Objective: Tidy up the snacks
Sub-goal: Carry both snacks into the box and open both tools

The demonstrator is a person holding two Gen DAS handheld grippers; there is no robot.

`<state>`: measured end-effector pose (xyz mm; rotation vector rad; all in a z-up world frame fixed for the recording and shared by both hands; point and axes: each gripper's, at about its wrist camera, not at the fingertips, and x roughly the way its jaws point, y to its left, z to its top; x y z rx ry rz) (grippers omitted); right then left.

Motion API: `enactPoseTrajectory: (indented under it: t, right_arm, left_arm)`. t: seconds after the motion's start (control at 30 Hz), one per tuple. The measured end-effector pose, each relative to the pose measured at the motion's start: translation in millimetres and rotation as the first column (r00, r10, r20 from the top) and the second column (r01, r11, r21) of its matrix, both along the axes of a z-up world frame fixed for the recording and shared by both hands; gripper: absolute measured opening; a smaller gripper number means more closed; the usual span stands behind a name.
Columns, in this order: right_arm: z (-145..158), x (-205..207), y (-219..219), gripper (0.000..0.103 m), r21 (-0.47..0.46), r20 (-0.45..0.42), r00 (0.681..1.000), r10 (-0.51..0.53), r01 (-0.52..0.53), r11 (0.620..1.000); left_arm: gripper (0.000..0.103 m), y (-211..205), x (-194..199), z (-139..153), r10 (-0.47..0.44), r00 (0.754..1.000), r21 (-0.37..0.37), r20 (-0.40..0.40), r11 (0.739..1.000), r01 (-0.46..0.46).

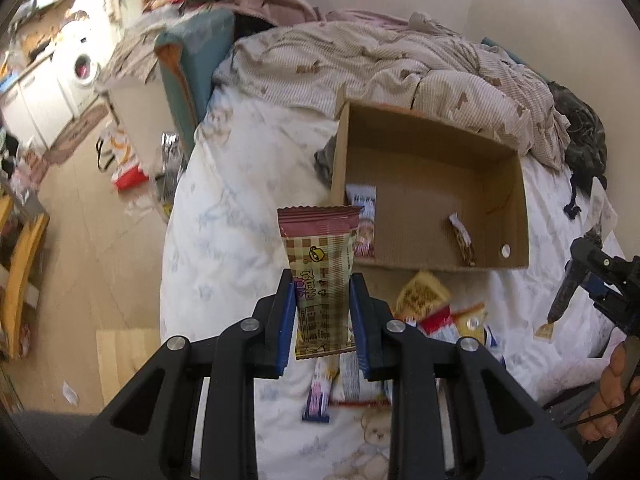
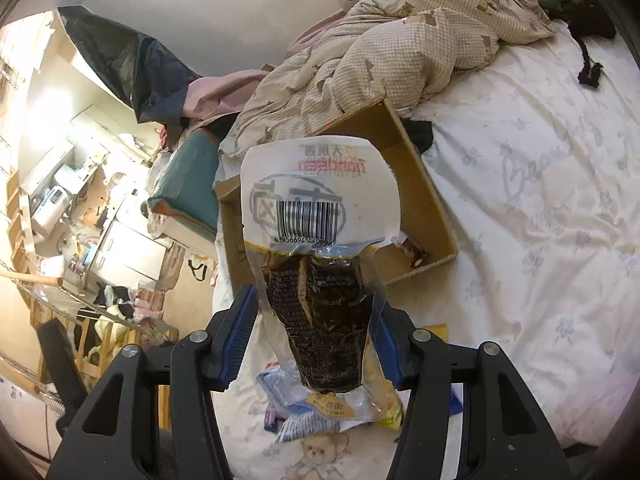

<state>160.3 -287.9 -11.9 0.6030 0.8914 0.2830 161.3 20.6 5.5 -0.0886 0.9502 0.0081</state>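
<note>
My left gripper (image 1: 323, 280) is shut on a brown checked snack packet (image 1: 320, 256), held upright above the bed, just short of the open cardboard box (image 1: 516, 200). The box holds a white-and-pink packet (image 1: 365, 216) at its left wall and a small brown bar (image 1: 464, 242). My right gripper (image 2: 316, 300) is shut on a clear vacuum pouch of dark food with a barcode (image 2: 320, 240), held up in front of the same box (image 2: 436, 208). Several loose snack packets (image 1: 432, 312) lie on the sheet below both grippers and also show in the right wrist view (image 2: 304, 412). The right gripper shows at the right edge of the left view (image 1: 560, 300).
The box stands on a white printed bed sheet (image 2: 540, 200), with a crumpled beige quilt (image 1: 360, 60) behind it and dark clothing (image 1: 584, 136) to its right. The bed edge drops to a cluttered wooden floor (image 1: 80, 240) on the left. A teal cushion (image 2: 188, 176) stands by the bed.
</note>
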Motion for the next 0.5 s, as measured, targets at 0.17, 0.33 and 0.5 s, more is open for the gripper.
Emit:
enactPoseTrajectory:
  t: [0.17, 0.33, 0.5]
  right_arm:
    - [-5, 19, -3, 0.057, 0.005, -0.018, 1.000, -0.018, 0.019, 1.000]
    - [-7, 42, -2, 0.057, -0.017, -0.022, 1.000, -0.013, 0.012, 1.000]
    - [-11, 65, 4, 0.057, -0.043, -0.019, 1.000, -0.001, 0.000, 0.999]
  left_arm:
    - [0.022, -17, 25, 10, -0.053, 0.997, 0.051, 0.047, 0.997, 0.051]
    - [0.022, -33, 51, 13, -0.078, 0.995, 0.042, 0.059, 0.996, 0.076]
    - [0.022, -49, 72, 11, -0.126, 0.987, 0.072, 0.099, 0.990, 0.119]
